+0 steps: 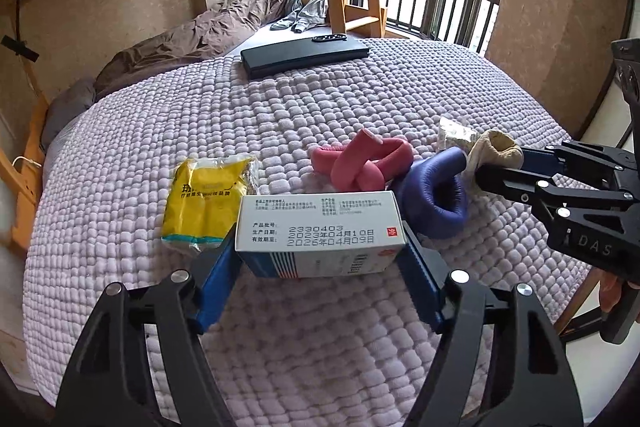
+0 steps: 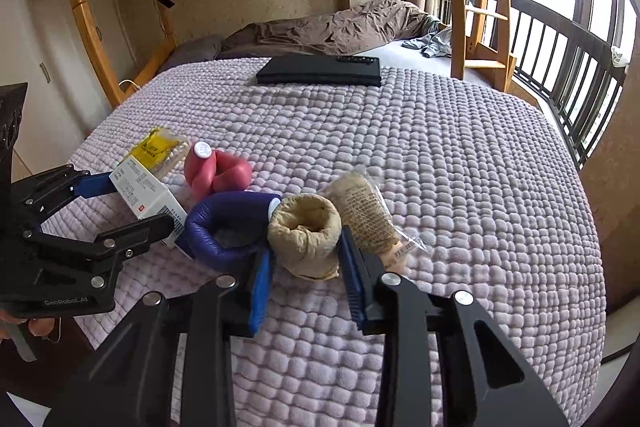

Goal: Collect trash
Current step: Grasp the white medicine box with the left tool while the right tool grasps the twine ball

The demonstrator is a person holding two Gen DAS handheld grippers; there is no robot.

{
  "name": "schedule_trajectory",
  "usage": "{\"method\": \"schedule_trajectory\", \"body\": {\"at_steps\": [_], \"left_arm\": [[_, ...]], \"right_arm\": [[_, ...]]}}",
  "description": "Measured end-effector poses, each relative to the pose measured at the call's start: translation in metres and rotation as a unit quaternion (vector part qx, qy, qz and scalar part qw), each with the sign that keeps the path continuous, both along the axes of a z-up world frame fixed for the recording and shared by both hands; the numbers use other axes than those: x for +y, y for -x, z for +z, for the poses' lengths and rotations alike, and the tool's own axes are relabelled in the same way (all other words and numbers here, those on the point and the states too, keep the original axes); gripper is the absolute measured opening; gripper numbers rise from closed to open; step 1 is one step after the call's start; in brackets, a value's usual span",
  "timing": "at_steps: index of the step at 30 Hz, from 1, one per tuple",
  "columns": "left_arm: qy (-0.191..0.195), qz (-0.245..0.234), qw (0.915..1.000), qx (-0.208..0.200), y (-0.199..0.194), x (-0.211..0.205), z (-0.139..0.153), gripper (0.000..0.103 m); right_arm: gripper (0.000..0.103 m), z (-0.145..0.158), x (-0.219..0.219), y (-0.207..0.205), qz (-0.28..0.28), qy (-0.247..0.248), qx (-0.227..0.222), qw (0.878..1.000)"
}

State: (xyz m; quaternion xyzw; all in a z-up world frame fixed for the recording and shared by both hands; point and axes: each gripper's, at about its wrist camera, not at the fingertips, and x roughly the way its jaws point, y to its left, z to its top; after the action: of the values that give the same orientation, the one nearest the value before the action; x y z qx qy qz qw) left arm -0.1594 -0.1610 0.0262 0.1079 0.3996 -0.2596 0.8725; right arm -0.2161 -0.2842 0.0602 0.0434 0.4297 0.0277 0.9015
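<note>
Gripping both at once: left gripper [image 1: 320, 259] was clamped on the white medicine box [image 1: 316, 227], lower centre of its view, pads on the short ends; right gripper [image 2: 306, 267] was squeezed shut on the beige rolled sock [image 2: 306, 235], lower centre. Box looked light, stiff cardboard, prob. crushable, so end walls suited. Sock soft, compressible. Right view alone showed the clear wrapper [image 2: 368, 215] behind the sock w/ print; left view showed the box's date text.
</note>
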Motion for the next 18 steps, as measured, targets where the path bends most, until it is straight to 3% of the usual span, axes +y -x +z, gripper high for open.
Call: {"method": "schedule_trajectory", "body": {"at_steps": [18], "left_arm": [[0.017, 0.02, 0.9995, 0.019, 0.025, 0.021, 0.018, 0.075]], "right_arm": [[0.032, 0.016, 0.004, 0.031, -0.016, -0.016, 0.002, 1.0]]}}
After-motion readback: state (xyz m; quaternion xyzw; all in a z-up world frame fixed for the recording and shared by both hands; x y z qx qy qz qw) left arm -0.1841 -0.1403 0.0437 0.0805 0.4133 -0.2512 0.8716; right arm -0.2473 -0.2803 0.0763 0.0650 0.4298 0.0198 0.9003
